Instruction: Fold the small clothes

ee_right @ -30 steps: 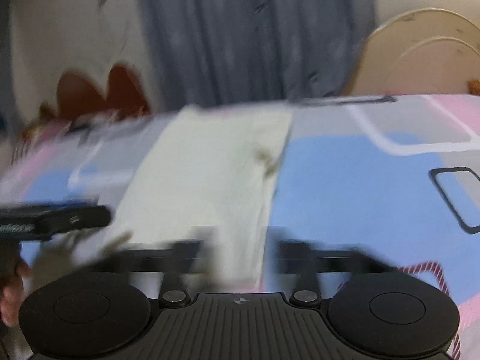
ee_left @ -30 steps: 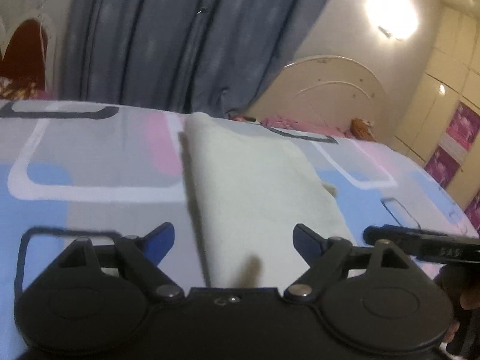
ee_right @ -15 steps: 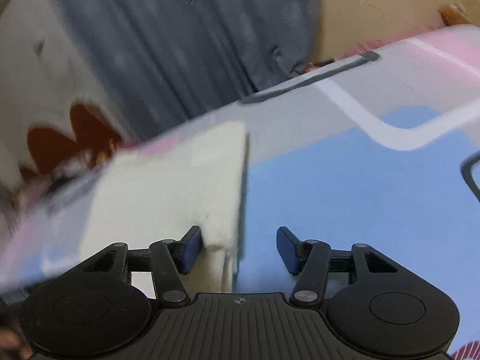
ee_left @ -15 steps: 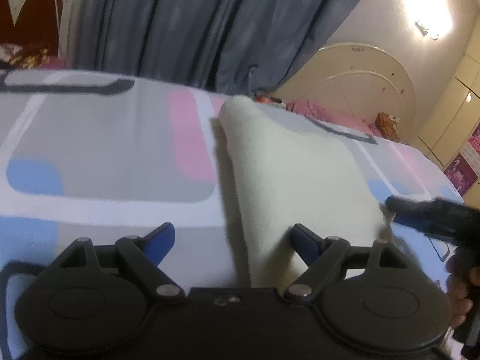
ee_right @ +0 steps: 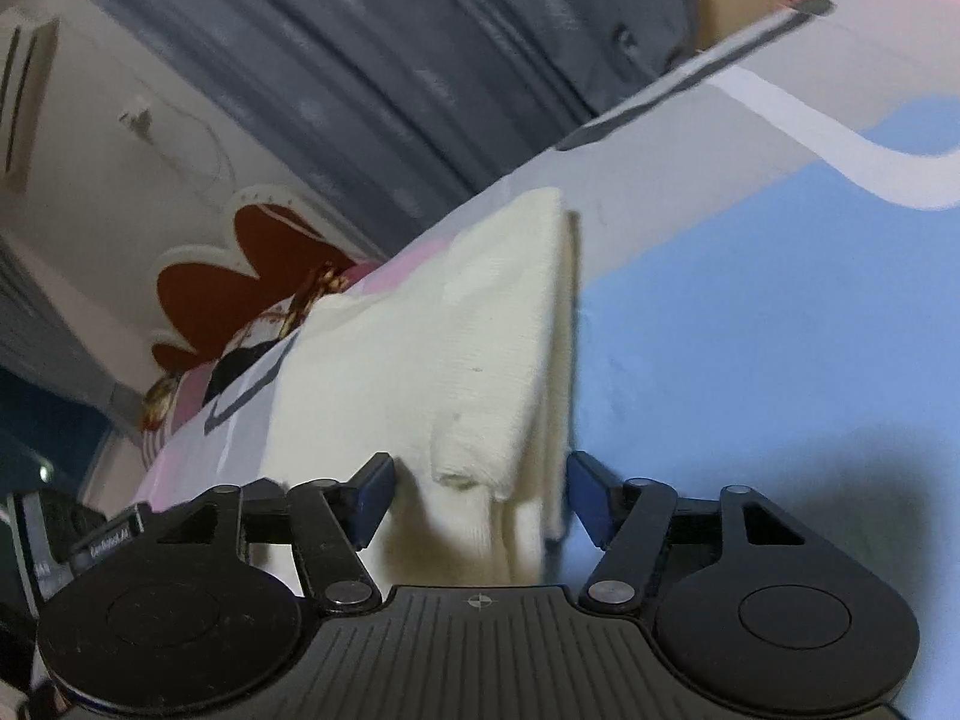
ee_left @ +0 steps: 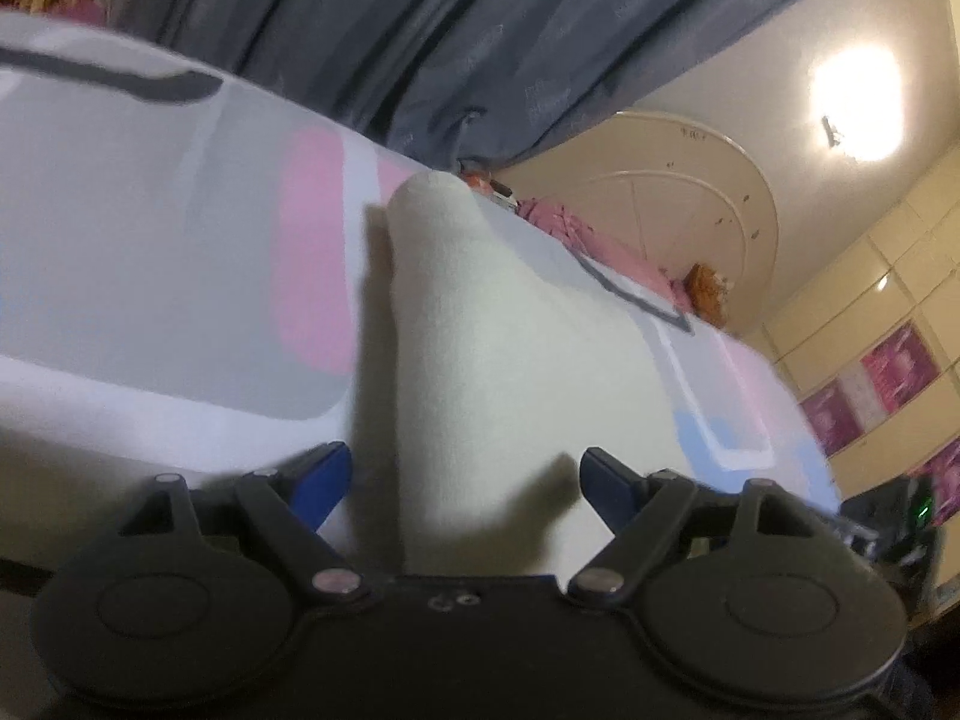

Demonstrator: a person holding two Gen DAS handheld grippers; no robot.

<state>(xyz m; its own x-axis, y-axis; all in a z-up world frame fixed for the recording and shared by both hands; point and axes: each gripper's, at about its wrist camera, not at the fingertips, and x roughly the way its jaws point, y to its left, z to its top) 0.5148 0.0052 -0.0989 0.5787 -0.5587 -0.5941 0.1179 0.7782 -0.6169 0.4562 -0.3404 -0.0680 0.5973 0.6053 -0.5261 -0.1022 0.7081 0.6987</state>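
Observation:
A cream-white folded garment (ee_left: 510,348) lies on the patterned bedsheet (ee_left: 150,228). My left gripper (ee_left: 465,483) is open, and its blue fingertips straddle the garment's near left edge. In the right wrist view the same garment (ee_right: 444,348) shows its layered near right corner between the open fingers of my right gripper (ee_right: 480,495). Both grippers sit low at the garment's near end, tilted toward each other. Neither has closed on the cloth.
The bed carries a sheet with pink, blue and grey blocks (ee_right: 750,312). A cream headboard (ee_left: 690,204) and pink pillows (ee_left: 600,240) stand at the far right. Blue-grey curtains (ee_left: 420,30) hang behind. The other gripper shows at the frame edge (ee_left: 900,516).
Both grippers have dropped lower and moved forward onto the garment's near end, each tilting. The right gripper's fingers now straddle the near right corner, the left's the near left edge.

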